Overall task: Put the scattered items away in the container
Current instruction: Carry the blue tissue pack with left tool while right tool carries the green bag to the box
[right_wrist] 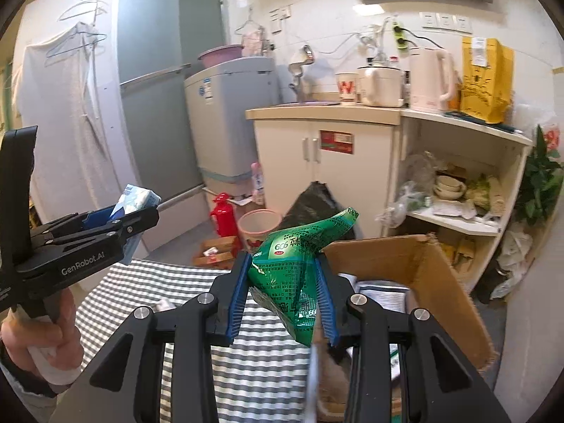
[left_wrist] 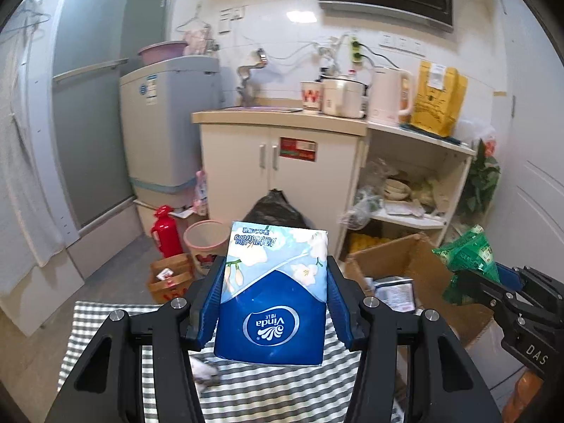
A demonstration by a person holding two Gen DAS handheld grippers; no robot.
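Left gripper (left_wrist: 275,292) is clamped on a blue "Vinda" tissue pack (left_wrist: 273,292) above the checked cloth (left_wrist: 105,320); right gripper (right_wrist: 282,292) is clamped on a green "999" sachet (right_wrist: 296,264) beside the cardboard box (right_wrist: 433,275), right.

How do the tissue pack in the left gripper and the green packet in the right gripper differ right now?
The tissue pack is blue and white with a flower print; the green packet is green with dense print. The tissue pack is a full, blocky shape, while the green packet is crumpled and pinched thin. The green packet is nearer the cardboard box than the tissue pack is. Both are held off the checked cloth, each between closed jaws.
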